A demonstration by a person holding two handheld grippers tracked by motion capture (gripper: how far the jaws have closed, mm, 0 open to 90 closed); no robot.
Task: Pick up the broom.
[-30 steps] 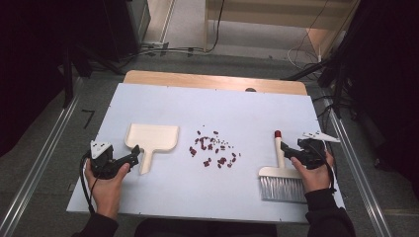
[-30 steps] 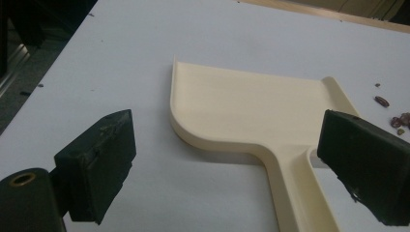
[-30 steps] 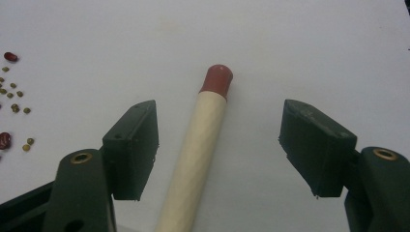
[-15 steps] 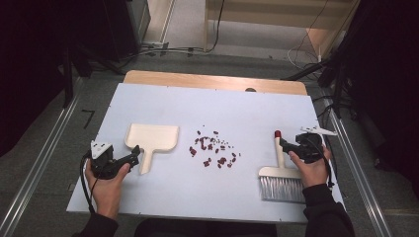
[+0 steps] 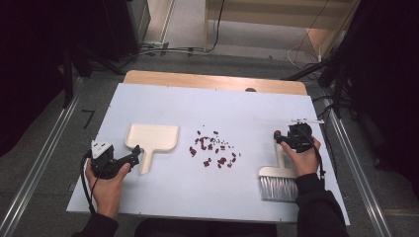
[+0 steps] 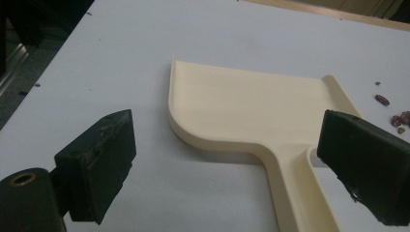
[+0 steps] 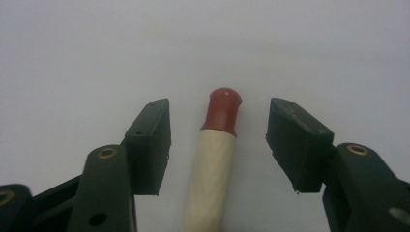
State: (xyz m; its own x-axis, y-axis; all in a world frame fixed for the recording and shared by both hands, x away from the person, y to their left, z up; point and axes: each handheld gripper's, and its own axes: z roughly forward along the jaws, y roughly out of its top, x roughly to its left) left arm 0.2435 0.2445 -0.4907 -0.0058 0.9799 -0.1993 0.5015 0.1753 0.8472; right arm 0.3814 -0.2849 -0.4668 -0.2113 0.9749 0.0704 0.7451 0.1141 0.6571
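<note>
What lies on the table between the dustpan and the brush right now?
In the high view, a scatter of small dark red bits lies on the table between the dustpan and the brush; otherwise that stretch is bare.

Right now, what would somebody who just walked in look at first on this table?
Probably the small heap of dark red crumbs in the middle of the pale table. Left of them lies a cream dustpan, with the left gripper open around its handle. On the right lies a brush with a red-tipped handle; the right gripper has its jaws on either side of that handle, closing in but not yet touching it.
</note>
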